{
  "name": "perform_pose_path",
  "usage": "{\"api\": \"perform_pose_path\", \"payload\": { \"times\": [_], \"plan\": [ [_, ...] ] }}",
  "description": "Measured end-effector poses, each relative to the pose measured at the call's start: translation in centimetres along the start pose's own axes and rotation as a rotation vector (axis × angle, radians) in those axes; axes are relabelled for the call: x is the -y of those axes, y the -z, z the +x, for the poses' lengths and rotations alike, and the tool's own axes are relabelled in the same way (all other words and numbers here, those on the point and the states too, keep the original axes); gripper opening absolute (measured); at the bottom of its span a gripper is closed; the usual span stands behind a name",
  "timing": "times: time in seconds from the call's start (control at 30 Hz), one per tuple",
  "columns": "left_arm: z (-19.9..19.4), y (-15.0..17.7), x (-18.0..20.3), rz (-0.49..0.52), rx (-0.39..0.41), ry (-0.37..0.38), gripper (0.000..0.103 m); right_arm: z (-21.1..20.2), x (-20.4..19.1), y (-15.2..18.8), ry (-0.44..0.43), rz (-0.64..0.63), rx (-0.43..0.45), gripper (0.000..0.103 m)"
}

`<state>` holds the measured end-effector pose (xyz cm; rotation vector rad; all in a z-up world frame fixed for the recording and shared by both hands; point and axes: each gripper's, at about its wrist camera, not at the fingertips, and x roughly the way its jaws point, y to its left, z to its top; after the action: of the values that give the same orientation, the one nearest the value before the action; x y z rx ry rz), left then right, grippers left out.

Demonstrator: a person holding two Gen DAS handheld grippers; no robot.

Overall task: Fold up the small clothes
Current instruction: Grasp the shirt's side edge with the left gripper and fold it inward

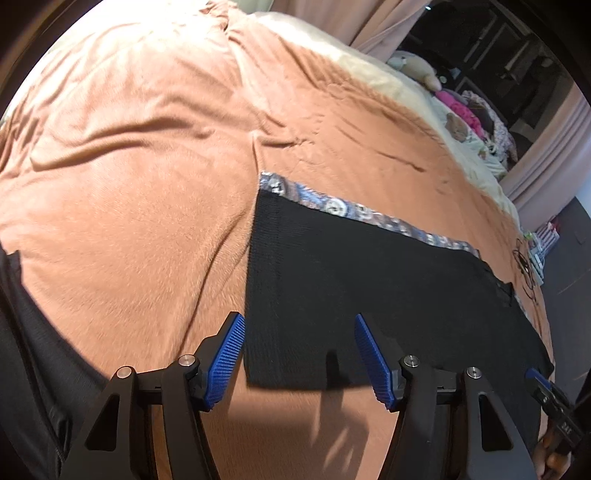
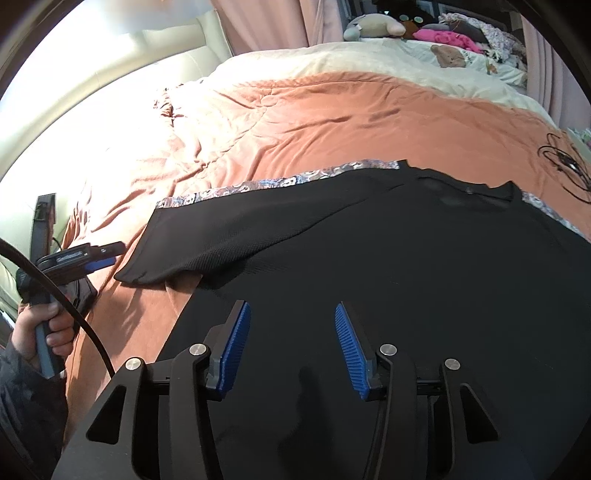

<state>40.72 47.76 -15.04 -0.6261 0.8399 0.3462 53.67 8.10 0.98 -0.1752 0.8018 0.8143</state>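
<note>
What the two wrist views leave hidden or cut off

The patterned cloth (image 2: 258, 183) shows only as a strip along the far edge of the black garment (image 2: 369, 258), the rest covered; the garment's near part runs behind the right gripper (image 2: 293, 343) and off the bottom edge; the far pile of plush toys (image 2: 373, 27) and clothes is too small to sort out; the cable tangle (image 2: 563, 162) is cut at the right edge

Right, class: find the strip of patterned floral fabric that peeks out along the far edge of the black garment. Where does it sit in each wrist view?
Left wrist view: the patterned floral fabric strip runs diagonally across the centre, dropping to the right.
Right wrist view: the strip lies left of centre, rising to the right.
Shared landmark: the black knit garment on the orange bedspread.
</note>
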Motion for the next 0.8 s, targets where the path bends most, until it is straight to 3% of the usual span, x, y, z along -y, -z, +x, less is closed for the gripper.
{"api": "perform_pose_path", "payload": {
  "times": [0.07, 0.2, 0.3, 0.37, 0.43, 0.57, 0.7, 0.8],
  "plan": [
    [1.1, -0.4, -0.4, -0.008, -0.014, 0.000, 0.061, 1.0, 0.1, -0.7, -0.001, -0.007, -0.006, 0.046],
    [3.2, -1.2, -1.1, -0.024, -0.038, 0.006, 0.060, 3.7, -0.2, -2.2, -0.026, -0.027, -0.041, 0.031],
    [3.9, -1.8, -0.7, 0.005, -0.037, -0.003, 0.056, 6.0, -0.4, -3.6, -0.047, -0.011, -0.060, 0.028],
    [4.2, -2.3, -0.5, 0.011, -0.042, -0.016, 0.028, 7.2, -0.3, -4.3, -0.064, 0.008, -0.065, 0.028],
    [4.0, -2.7, -0.4, 0.004, -0.053, -0.009, 0.007, 8.5, -0.5, -5.0, -0.078, 0.024, -0.069, 0.028],
    [2.3, -3.7, 0.7, 0.023, -0.014, 0.003, 0.004, 11.1, -1.4, -5.5, -0.109, 0.028, -0.094, 0.028],
    [0.0, -5.0, 2.5, 0.046, 0.022, 0.019, 0.004, 15.3, -1.9, -4.6, -0.153, 0.074, -0.205, 0.028],
    [-1.9, -6.0, 4.2, 0.065, 0.046, 0.039, 0.004, 15.6, -1.7, -4.6, -0.162, 0.091, -0.201, 0.028]
  ]
}}
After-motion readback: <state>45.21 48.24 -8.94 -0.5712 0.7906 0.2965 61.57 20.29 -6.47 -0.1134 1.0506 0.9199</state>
